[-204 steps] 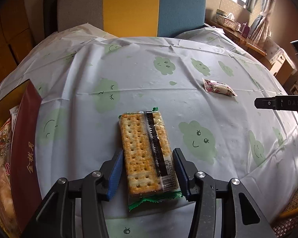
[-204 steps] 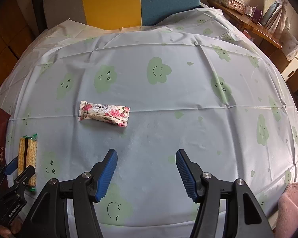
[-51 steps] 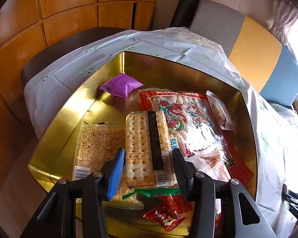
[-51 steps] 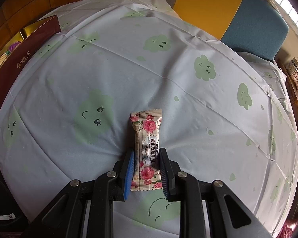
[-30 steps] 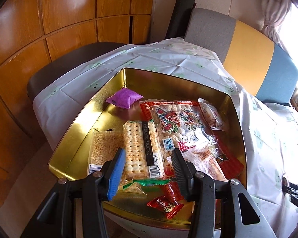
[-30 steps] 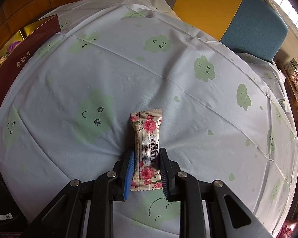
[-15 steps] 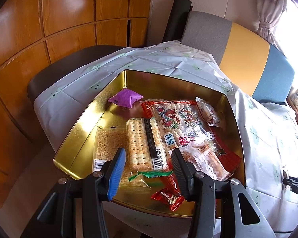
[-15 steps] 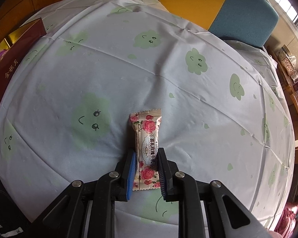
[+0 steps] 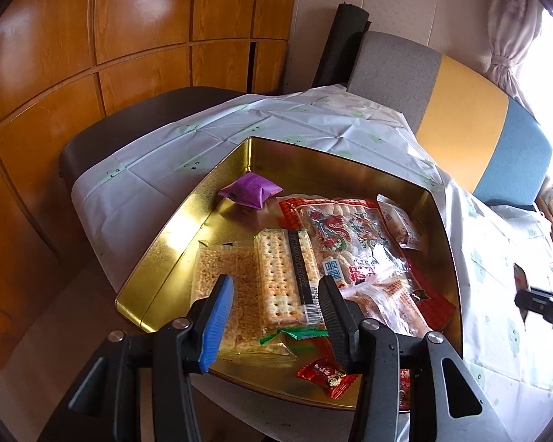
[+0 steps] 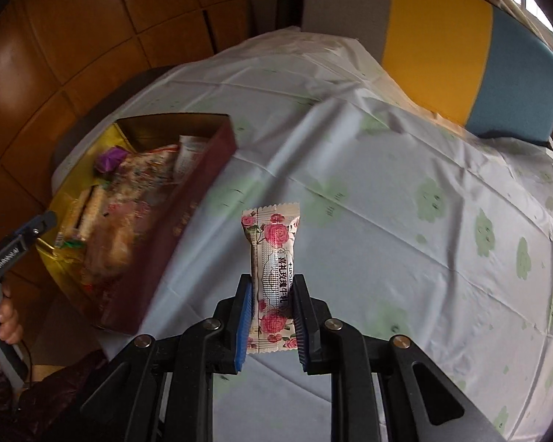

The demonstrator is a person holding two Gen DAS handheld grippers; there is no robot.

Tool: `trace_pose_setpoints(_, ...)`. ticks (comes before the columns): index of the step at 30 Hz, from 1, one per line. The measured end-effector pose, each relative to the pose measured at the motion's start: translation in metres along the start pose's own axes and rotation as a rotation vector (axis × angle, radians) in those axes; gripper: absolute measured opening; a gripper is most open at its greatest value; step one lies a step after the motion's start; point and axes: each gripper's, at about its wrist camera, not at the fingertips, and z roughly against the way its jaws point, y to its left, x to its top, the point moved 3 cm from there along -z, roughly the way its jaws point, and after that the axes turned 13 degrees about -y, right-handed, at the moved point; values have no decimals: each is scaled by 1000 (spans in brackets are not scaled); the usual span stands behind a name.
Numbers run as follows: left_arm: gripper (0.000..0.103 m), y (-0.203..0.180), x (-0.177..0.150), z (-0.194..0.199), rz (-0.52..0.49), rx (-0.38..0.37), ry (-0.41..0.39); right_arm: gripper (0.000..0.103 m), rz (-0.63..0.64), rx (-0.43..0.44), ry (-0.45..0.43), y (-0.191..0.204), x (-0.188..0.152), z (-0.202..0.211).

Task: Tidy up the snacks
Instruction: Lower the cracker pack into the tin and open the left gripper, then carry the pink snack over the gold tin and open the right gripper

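Lifted off the tablecloth [image 10: 405, 221] — rose-print snack bar [image 10: 274, 269] pinched in right claw [image 10: 271, 316].

Cracker pack [image 9: 287, 276] in tin [image 9: 188, 221], between rice bar [image 9: 225, 294] (left) and big bag [image 9: 346, 243].

My left fingers [image 9: 274, 318] have let go of the crackers [image 9: 284, 276], now lying in the tin [image 9: 173, 235]. My right gripper [image 10: 271, 316] has lifted the rose bar [image 10: 274, 269] off the surface [image 10: 405, 221].

left gripper [image 9: 274, 304] jaws apart | cracker pack [image 9: 285, 276] lying in gold tin [image 9: 188, 221]
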Motion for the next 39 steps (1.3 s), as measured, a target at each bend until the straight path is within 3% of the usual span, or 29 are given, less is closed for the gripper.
trace_pose_setpoints(6, 49, 4, 0, -2, 5, 7, -1, 20, 83, 148, -43, 96, 40, -18)
trace_pose_setpoints(9, 49, 5, -1, -4, 10, 9, 5, 20, 121, 166, -37, 126, 51, -42)
trace_pose_setpoints(12, 49, 7, -1, -6, 16, 9, 10, 23, 159, 156, 28, 145, 49, -79)
trace_pose_setpoints(15, 49, 7, -2, -7, 14, 9, 13, 24, 214, 83, 83, 151, 41, -110)
trace_pose_setpoints(18, 49, 7, -4, -9, 16, 9, 21, 24, 239, 64, 98, 152, 35, -122)
trace_pose_setpoints(35, 49, 5, -9, -12, 7, 21, 30, 25, 257, 22, 89, 147, 30, -126)
trace_pose_setpoints(39, 49, 7, -8, -12, 13, 31, 28, 36, 223, 57, 42, 144, 35, -106)
